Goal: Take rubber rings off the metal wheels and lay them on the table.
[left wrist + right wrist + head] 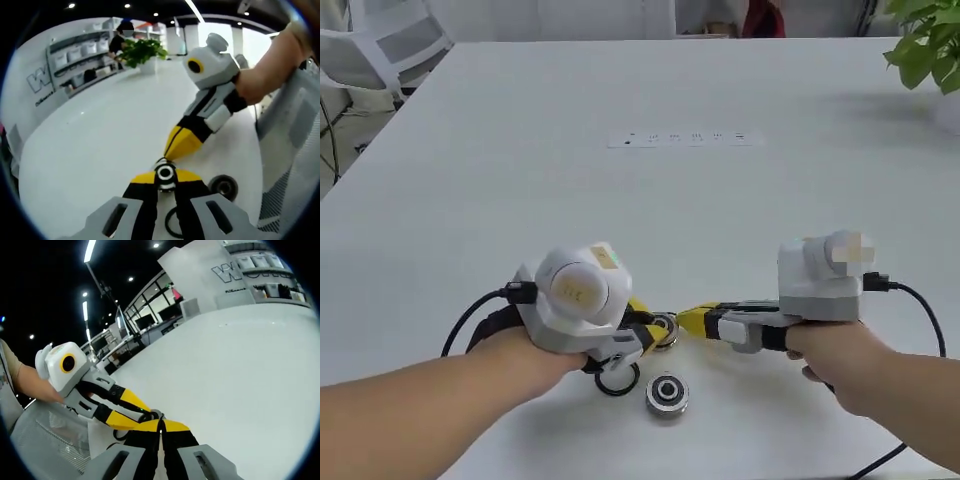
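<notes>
Risk: over the white table (740,200), L gripper (165,176) is clamped shut on just the held wheel (165,172) w/ small purchase, so a hard tug from R gripper (160,422) could twist it loose onto the spare wheel (666,392) below. R jaws look closed, tips touching the held wheel's rim; can't tell if any rubber is pinched. One freed ring (617,380) lies on the table just under L gripper.

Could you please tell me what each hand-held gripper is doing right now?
Left hand-held gripper: shut on a metal wheel.
Right hand-held gripper: shut, tips against that wheel; whether it holds anything cannot be told.
</notes>
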A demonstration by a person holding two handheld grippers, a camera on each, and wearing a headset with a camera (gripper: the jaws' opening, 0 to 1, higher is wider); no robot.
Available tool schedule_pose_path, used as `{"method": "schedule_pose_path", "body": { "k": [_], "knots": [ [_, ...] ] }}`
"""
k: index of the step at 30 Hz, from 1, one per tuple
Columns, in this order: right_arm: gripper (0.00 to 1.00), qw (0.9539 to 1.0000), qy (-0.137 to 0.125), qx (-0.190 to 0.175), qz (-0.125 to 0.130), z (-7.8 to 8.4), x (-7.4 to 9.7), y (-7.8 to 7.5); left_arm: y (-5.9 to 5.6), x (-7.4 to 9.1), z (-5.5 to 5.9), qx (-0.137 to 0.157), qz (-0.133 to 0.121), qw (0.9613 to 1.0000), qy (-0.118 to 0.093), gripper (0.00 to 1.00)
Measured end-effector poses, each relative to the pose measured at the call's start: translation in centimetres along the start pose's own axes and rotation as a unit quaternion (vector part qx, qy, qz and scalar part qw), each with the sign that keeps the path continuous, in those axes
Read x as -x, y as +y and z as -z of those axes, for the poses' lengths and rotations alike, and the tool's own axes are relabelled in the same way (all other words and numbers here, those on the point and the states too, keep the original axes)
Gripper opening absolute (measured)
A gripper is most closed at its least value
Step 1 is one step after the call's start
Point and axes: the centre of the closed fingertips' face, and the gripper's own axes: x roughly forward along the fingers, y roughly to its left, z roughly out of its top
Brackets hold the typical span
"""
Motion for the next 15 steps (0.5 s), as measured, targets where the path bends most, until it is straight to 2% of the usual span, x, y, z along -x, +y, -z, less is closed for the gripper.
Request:
{"method": "schedule_pose_path", "body": {
  "k": [10,15],
  "knots": [
    [0.00,0.9999,0.004,-0.013,-0.005,0.13,0.10,0.13,0.03,-0.01,0.02,-0.001,-0.002,1.0000,0.002,0.12],
    [0.00,0.9999,0.007,-0.007,-0.012,0.14,0.04,0.46,-0.02,0.00,0.03,-0.002,-0.004,1.0000,0.003,0.12]
  ]
}}
